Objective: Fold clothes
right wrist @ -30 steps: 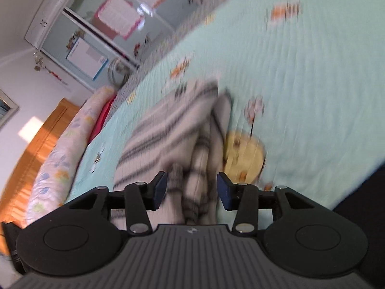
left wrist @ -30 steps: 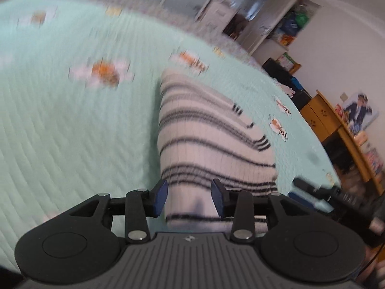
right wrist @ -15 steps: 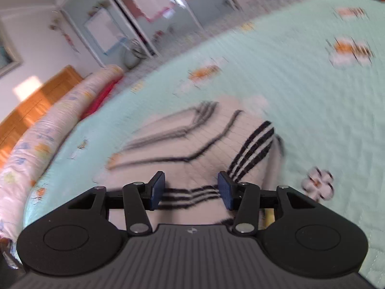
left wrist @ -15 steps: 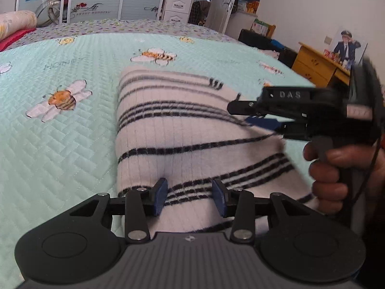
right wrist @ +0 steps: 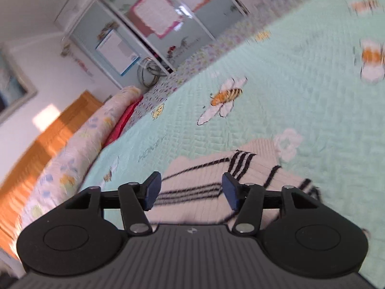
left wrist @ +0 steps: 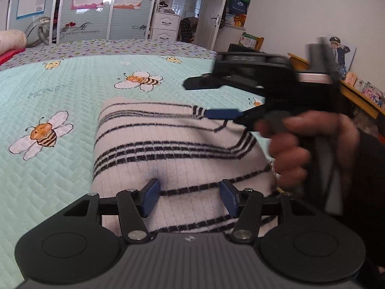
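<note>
A folded white knit garment with black stripes [left wrist: 173, 144] lies on the mint bedspread [left wrist: 60, 101]. My left gripper [left wrist: 190, 197] hovers open just above its near end, blue pads apart, nothing between them. In the left wrist view the right gripper [left wrist: 217, 101] comes in from the right, held by a hand [left wrist: 300, 144], its blue fingertips [left wrist: 221, 114] over the garment's far right corner. In the right wrist view the same garment [right wrist: 204, 187] lies below my right gripper [right wrist: 191, 191], which stands open and empty.
The bedspread [right wrist: 300, 96] with bee prints spreads wide to the left and far side. A rolled floral quilt [right wrist: 60, 168] and a red pillow [right wrist: 122, 120] line the bed's head. Wardrobe doors [left wrist: 84, 7] and a wooden desk [left wrist: 356, 96] stand beyond the bed.
The right gripper has swung across above the garment toward its far corner. The left wrist view has levelled and steadied over the near end. Both grippers stay open.
</note>
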Action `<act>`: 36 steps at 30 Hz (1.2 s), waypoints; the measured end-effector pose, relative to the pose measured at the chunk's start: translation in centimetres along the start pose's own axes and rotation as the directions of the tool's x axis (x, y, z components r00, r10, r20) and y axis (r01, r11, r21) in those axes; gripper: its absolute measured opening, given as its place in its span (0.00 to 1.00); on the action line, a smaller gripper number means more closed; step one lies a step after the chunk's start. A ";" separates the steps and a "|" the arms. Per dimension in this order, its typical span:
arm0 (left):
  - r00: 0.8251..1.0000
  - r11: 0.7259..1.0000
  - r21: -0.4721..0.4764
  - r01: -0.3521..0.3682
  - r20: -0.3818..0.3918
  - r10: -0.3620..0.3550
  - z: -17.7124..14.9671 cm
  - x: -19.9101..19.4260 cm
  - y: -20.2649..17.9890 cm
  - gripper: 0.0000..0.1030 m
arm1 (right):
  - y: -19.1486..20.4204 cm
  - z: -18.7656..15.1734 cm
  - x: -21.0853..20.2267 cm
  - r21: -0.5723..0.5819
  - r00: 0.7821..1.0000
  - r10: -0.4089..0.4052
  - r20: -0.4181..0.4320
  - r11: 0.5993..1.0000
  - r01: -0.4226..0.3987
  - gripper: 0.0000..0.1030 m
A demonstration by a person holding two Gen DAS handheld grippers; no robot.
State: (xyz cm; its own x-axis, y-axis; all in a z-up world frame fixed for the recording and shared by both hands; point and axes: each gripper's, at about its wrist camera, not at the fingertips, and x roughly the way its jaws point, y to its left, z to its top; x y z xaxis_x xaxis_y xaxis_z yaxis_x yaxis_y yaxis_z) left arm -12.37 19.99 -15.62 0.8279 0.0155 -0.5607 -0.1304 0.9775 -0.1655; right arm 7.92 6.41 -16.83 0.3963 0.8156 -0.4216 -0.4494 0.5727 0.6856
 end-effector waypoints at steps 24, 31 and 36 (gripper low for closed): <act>0.993 0.984 -0.138 0.115 0.018 -0.114 -2.2 -0.8 2.5 0.62 | 4.8 1.2 13.4 0.061 0.964 0.095 -0.249 0.995 -0.082 0.69; 0.988 0.957 -0.247 0.151 0.019 -0.151 -3.0 -2.4 4.2 0.61 | 8.0 -2.1 9.7 0.027 0.896 0.283 -0.343 0.956 -0.291 0.70; 0.990 0.960 -0.245 0.139 0.026 -0.137 -3.0 -4.3 4.0 0.60 | 8.5 -2.7 12.5 -0.092 0.917 0.180 -0.355 0.970 -0.226 0.69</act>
State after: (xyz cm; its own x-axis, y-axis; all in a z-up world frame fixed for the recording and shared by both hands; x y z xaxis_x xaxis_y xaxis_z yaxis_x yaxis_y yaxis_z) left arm -18.12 23.22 -16.30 0.8519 -0.1128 -0.5114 -0.1438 0.8887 -0.4354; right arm 6.86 21.69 -17.87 -0.0016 0.8806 -0.4739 -0.5991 0.3786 0.7055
